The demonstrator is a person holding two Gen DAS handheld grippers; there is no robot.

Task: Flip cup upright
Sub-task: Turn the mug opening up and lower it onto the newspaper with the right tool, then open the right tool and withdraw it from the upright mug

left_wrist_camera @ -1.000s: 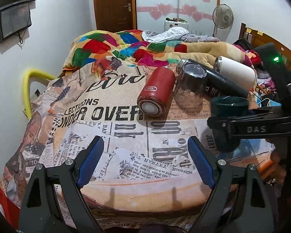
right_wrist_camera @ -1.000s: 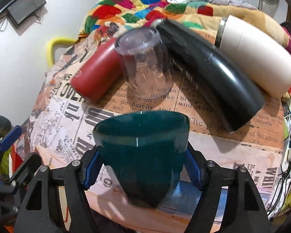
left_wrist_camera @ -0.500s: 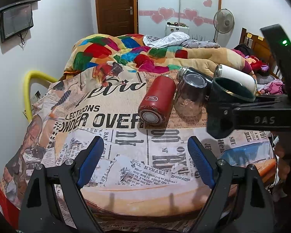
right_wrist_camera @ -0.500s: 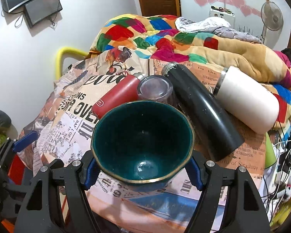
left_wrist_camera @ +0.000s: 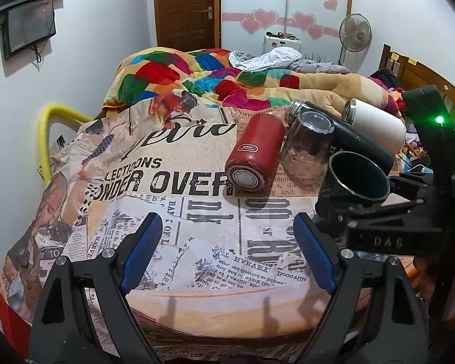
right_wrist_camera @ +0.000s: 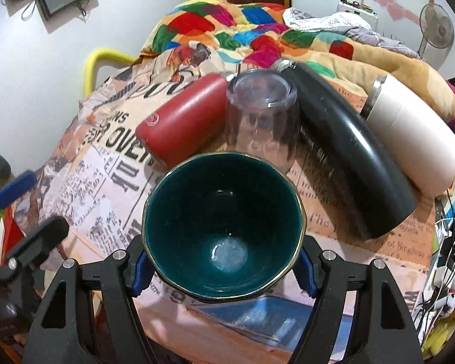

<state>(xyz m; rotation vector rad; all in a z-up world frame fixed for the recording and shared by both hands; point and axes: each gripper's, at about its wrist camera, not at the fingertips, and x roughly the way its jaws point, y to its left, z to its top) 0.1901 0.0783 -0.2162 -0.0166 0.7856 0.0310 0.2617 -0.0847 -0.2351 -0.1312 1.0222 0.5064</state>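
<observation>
Teal cup mouth-up, pinched in right gripper jaws near bed right edge. Left gripper jaws spread, empty. Newsprint sheet; wooden door behind.

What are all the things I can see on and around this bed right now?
Mug: one, dark teal, gold rim, mouth up, gripped over the bed's near edge.
Glass tumbler: one, clear, upside down, mid-bed.
Red flask: one, lying left of the tumbler.
Black flask: one, lying right of the tumbler.
White flask: one, lying beside the black one.
Newsprint sheet: one, covering the bed.
Patchwork quilt: one, multicoloured, at the back.
Fan: one, far right.
Left gripper: open, empty.
Right gripper: shut on the mug.
</observation>
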